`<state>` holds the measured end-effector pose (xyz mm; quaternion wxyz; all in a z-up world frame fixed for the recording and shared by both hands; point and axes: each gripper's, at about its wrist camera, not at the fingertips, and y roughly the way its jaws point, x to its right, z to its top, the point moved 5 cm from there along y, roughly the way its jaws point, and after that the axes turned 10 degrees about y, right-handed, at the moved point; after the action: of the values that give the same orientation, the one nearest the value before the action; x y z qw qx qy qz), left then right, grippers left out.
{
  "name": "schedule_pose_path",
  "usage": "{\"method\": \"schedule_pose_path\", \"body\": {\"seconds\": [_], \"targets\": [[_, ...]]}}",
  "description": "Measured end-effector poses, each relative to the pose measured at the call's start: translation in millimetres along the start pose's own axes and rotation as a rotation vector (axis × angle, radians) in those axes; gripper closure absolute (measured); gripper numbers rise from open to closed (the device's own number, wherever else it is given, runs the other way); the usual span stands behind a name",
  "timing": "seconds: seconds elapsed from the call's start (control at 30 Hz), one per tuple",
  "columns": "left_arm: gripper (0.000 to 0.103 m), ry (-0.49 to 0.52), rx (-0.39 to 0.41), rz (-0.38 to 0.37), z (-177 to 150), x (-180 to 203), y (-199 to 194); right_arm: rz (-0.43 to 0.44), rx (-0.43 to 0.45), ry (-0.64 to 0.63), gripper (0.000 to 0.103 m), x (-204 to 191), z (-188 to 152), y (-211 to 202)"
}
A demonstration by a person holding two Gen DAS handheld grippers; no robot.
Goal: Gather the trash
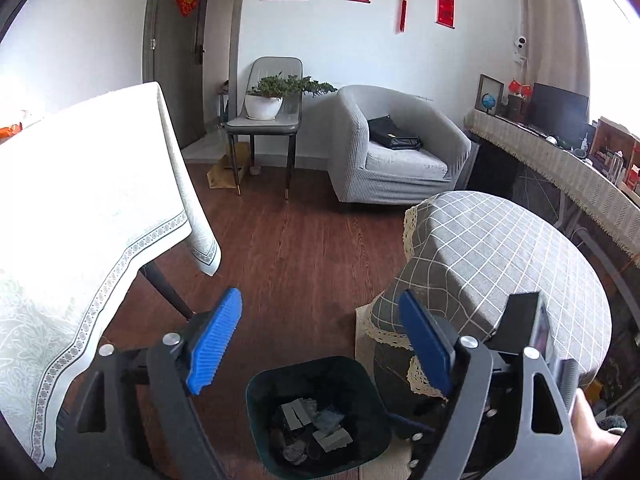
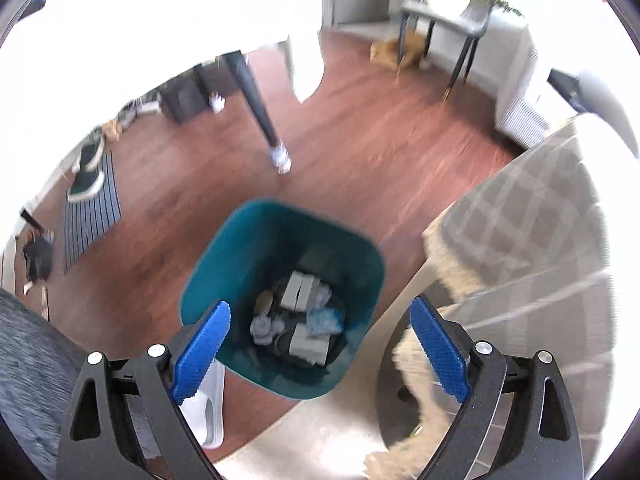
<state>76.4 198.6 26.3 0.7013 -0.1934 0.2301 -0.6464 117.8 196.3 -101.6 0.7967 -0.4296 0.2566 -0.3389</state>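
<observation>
A teal trash bin [image 2: 248, 248] stands on the wood floor, holding crumpled paper and grey and white scraps [image 2: 298, 320]. My right gripper [image 2: 320, 344] hangs above the bin, its blue pads wide apart and nothing between them. In the left wrist view the same bin [image 1: 260, 392] sits low in the picture, with the trash [image 1: 316, 428] inside. My left gripper [image 1: 320, 344] is open above and behind it, empty. The right gripper's black body [image 1: 532, 340] shows at the lower right, over the checked tablecloth.
A round table with a grey checked cloth [image 1: 500, 264] stands right of the bin. A table with a white cloth [image 1: 80, 208] and a dark leg [image 2: 256, 108] is on the left. A grey armchair [image 1: 392, 148], a chair with a plant [image 1: 268, 100] and a striped mat with shoes [image 2: 90, 196] lie farther off.
</observation>
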Motion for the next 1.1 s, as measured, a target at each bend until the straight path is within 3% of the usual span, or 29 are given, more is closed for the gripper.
{"method": "schedule_pose_path", "body": {"seconds": [0.23,0.33,0.6,0.7,0.83,1.1], "targets": [[0.008,0.007,0.006,0.06,-15.0,18.2,-38.1,-0.048,0.232,0.058,0.015,33.2,0.5,-106.4],[0.005,0.024,0.0,0.114,-23.2,30.6,-45.7,-0.082,0.286,0.128,0.016,57.5,-14.2,-145.7],[0.003,0.074,0.006,0.139,-49.6,38.9,-57.7,-0.252,0.431,0.335,0.016,136.5,-75.5,-230.6],[0.003,0.077,0.01,0.151,-60.5,33.0,-58.5,-0.307,0.462,0.365,0.012,151.0,-94.4,-247.3],[0.003,-0.003,0.034,0.116,-64.9,23.9,-67.0,-0.322,0.482,0.44,0.009,161.9,-116.4,-255.2],[0.003,0.042,-0.003,0.107,-70.8,39.3,-61.6,-0.323,0.485,0.38,0.004,152.1,-127.1,-245.6]]}}
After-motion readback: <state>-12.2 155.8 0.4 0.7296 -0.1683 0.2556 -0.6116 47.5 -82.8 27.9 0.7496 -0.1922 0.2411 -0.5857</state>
